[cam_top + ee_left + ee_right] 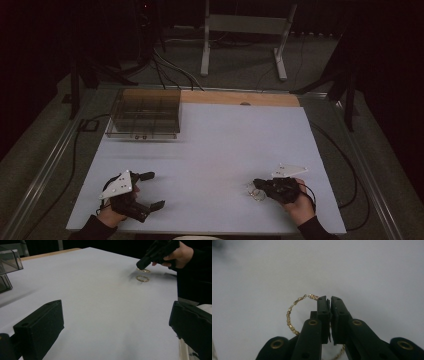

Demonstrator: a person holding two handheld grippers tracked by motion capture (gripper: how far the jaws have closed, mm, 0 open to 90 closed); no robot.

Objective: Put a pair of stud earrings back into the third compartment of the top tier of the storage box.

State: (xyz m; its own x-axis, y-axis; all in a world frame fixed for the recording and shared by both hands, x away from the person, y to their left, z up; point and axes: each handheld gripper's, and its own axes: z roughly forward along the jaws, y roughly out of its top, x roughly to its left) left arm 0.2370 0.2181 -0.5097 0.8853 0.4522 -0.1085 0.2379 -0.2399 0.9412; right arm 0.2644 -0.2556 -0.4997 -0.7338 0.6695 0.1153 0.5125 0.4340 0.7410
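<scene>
Right gripper (330, 300) up close, jaws pinched on the gold bracelet (291, 315), its loop hanging out to their left just above the tabletop (215, 150); left gripper (148, 190) waits wide open, well apart; the clear organiser box (144, 116) lies far-left.

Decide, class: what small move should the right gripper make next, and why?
Probably lift a little higher, then carry toward the clear plastic compartment box. The right gripper is shut on the thin gold chain bracelet, a second gold ring-shaped bracelet lies beneath on the white table, and the left gripper waits open.
</scene>
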